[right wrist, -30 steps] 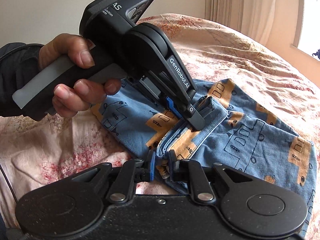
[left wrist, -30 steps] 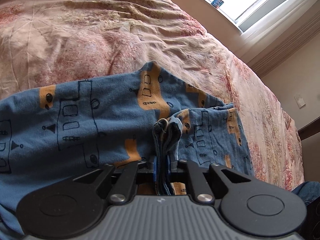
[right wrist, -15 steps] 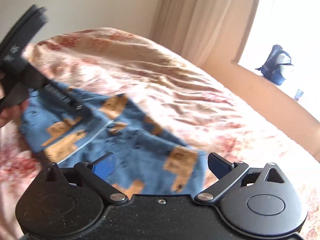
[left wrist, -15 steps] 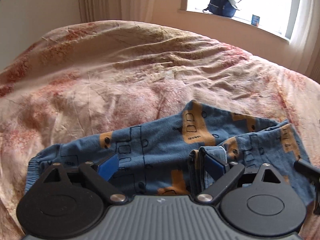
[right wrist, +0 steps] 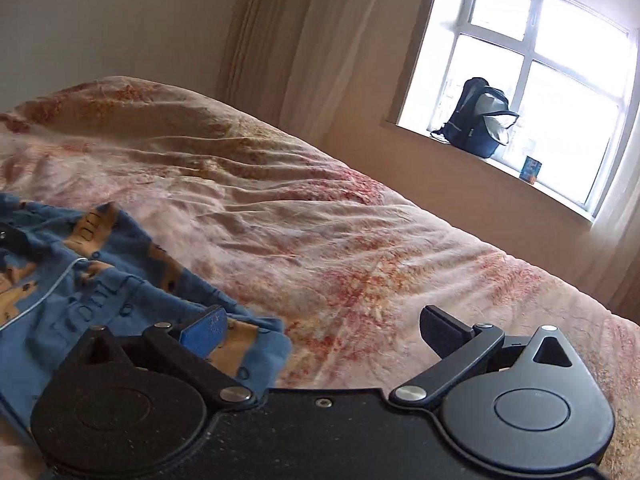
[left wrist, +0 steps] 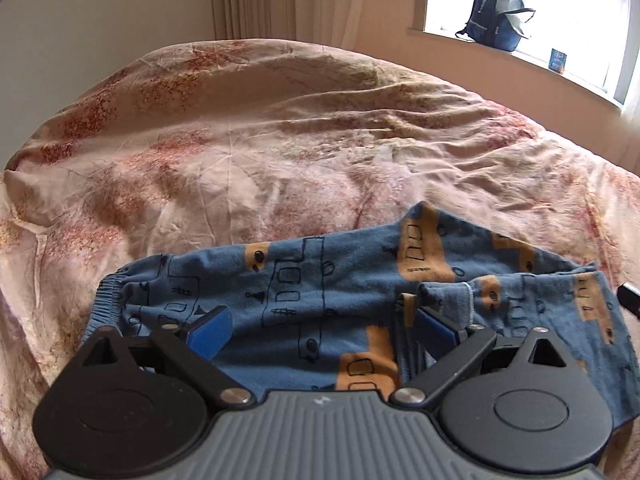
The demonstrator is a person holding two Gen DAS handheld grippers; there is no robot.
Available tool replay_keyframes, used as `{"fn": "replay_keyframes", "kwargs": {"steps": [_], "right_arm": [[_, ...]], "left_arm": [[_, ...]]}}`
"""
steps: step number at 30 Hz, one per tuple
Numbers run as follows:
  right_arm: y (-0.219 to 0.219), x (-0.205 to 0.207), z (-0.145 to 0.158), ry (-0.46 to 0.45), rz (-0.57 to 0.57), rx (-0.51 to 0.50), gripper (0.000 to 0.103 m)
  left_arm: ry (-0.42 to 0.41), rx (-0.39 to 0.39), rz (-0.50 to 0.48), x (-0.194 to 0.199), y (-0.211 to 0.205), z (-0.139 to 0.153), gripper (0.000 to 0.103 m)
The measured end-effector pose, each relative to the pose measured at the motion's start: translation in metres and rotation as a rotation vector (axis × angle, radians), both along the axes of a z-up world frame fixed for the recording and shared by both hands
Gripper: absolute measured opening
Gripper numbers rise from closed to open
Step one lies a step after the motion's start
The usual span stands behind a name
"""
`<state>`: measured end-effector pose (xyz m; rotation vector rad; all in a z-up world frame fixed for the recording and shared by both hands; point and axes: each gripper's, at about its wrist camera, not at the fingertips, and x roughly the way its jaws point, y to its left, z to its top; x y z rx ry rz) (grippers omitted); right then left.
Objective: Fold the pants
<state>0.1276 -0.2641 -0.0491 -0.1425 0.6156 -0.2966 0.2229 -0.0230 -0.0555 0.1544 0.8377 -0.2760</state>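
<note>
The left gripper (left wrist: 324, 330) is held low over the pants (left wrist: 352, 280), angled downward toward the bed, and its jaws are spread wide, having just been opening; only flat cloth lies beneath the gap, and nothing is pinched. Its right blue pad (left wrist: 438, 326) is seen just beside a raised ridge of folded cloth, though whether it touches cannot be told. The right gripper (right wrist: 320, 330) is tilted less steeply and is pointed past the pants toward the window (right wrist: 540, 92). Its jaws are likewise spread wide after just opening, and bare bedspread (right wrist: 340, 240) is seen between them; its left pad (right wrist: 204, 334) is seen against the near corner of the pants.

The pants are laid folded on the near part of the bed, blue with orange patches and black line drawings. In the left wrist view the elastic waistband (left wrist: 108, 296) is seen at their left end, and their far edge runs across the bedspread. Beyond the pants a wide stretch of wrinkled floral bedspread is left open as far as the wall and curtain (left wrist: 248, 0). Further beyond the pants, on the window sill, a dark backpack (right wrist: 476, 120) is stood, with a small box (right wrist: 531, 169) beside it.
</note>
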Motion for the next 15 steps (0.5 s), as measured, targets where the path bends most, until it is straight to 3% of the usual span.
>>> {"fn": "replay_keyframes", "kwargs": {"steps": [3,6,9,12,15], "right_arm": [[0.039,-0.014,-0.006,0.064,0.111,-0.069,0.102],[0.060,-0.021,-0.031,0.131,0.149,-0.168,0.102],[0.055,-0.028,-0.033,0.132,0.120,-0.115,0.102],[0.056,-0.033,-0.013,0.055,0.108,-0.062,0.102],[0.070,-0.025,-0.005,0.028,0.155,-0.049,0.102]], "left_arm": [[0.031,0.041,-0.076,-0.023,-0.010,-0.004,0.103],[0.103,0.168,-0.088,-0.036,-0.020,-0.033,0.103],[0.138,0.114,-0.040,-0.039,-0.003,-0.031,0.103],[0.175,0.102,-0.029,-0.044,0.018,-0.007,0.103],[0.135,0.094,0.013,-0.054,0.056,0.018,0.103]]}}
